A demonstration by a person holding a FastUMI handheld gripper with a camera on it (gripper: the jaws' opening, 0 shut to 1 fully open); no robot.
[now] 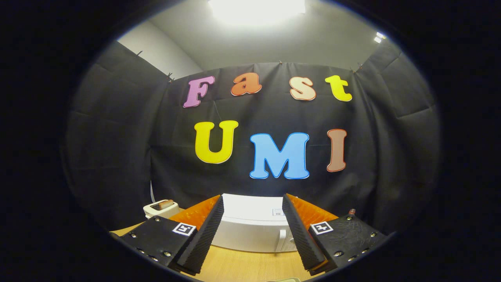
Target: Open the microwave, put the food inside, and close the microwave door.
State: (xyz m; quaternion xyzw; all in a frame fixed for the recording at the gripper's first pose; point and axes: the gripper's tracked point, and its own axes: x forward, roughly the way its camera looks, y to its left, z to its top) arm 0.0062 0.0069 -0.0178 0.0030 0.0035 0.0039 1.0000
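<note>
My gripper (253,231) is spread wide with nothing between its fingers; the left finger (203,235) and right finger (299,235) stand well apart, framing the microwave (250,227), which sits at 12 o'clock just beyond them on the table (242,268). It is white, its door looks shut, and what I take for the handle and control strip (282,239) runs down its right side, at about 1 o'clock from my fingertips. At 10 o'clock, left of the microwave and beyond my left finger, is a pale toaster (160,208) with something brown in its slot. That may be the food, though I cannot say for sure. A pale edge shows at 6 o'clock, below my fingers, too cut off to name.

I judge the task to be at its start: the door comes first. To do it well I should drop lower, since I am looking over the top of the box and cannot see the door face properly. Then I would bring the fingers toward the 1 o'clock side, line them up square with the handle, and get a finger behind it before pulling. The pull should follow the door's swing, steady, so the microwave does not slide on the table
</note>
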